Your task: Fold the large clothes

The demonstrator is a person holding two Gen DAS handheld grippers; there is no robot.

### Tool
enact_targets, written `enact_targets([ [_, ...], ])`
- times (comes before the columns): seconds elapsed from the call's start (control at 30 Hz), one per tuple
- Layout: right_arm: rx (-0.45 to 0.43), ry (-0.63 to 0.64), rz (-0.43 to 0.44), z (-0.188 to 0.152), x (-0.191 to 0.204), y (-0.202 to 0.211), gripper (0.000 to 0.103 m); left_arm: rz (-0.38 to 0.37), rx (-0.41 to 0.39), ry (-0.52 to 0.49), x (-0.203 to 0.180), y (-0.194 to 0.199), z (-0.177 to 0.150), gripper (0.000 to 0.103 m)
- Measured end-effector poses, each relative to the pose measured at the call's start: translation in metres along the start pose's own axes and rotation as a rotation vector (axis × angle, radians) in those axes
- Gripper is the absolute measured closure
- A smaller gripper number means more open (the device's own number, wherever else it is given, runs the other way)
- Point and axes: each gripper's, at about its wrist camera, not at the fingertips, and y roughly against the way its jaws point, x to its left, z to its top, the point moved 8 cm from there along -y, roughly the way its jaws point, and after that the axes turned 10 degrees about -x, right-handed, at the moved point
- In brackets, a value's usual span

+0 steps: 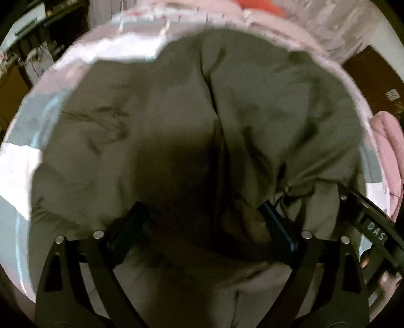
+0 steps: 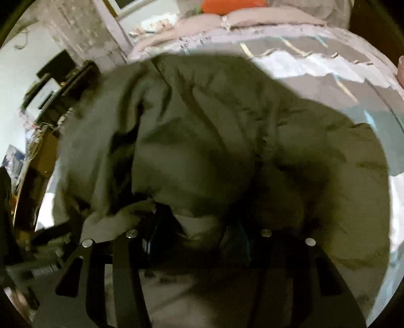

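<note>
A large olive-green padded garment (image 1: 176, 121) lies bunched on a bed with a pale patterned cover (image 1: 22, 164). In the left wrist view my left gripper (image 1: 202, 219) is open, its fingers wide apart just above the cloth, with nothing between them. The right gripper's tip (image 1: 353, 201) shows at the right, pinching a gathered fold. In the right wrist view the garment (image 2: 214, 131) fills the middle. My right gripper (image 2: 194, 224) has cloth bunched between its fingers, and the fingertips are partly buried in dark folds.
Pink bedding (image 1: 388, 156) lies at the bed's right edge. An orange item (image 2: 227, 5) and pillows (image 2: 252, 19) sit at the head of the bed. Cluttered shelves and furniture (image 2: 50, 83) stand beside the bed on the left.
</note>
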Motion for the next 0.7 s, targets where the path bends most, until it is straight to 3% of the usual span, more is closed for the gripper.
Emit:
enact_targets([
  [0.07,-0.077,0.018,0.019,-0.003,0.002,0.031,0.051,0.003,-0.059,-0.018,0.005,0.022,-0.003,0.01],
  [0.13,-0.048,0.029,0.047,-0.016,0.007,0.038,0.051,0.005,-0.055,-0.021,0.008,0.024,-0.009,0.01],
  [0.3,0.094,0.018,-0.052,-0.053,-0.009,-0.016,0.051,0.03,0.057,0.023,0.013,-0.02,-0.023,0.014],
  [0.43,0.101,0.005,-0.062,-0.05,-0.012,-0.03,0.052,0.035,0.08,0.035,0.014,-0.036,-0.016,0.013],
  [0.53,0.111,-0.007,0.017,-0.055,-0.012,0.009,0.051,0.001,0.049,0.038,0.026,-0.002,-0.018,0.013],
  [0.63,0.054,-0.012,0.028,-0.062,-0.037,0.068,0.023,0.038,-0.009,-0.013,0.057,0.044,-0.04,0.013],
  [0.7,0.038,-0.059,0.018,-0.079,-0.064,0.1,0.021,0.045,-0.006,0.022,0.084,0.062,-0.059,0.013],
])
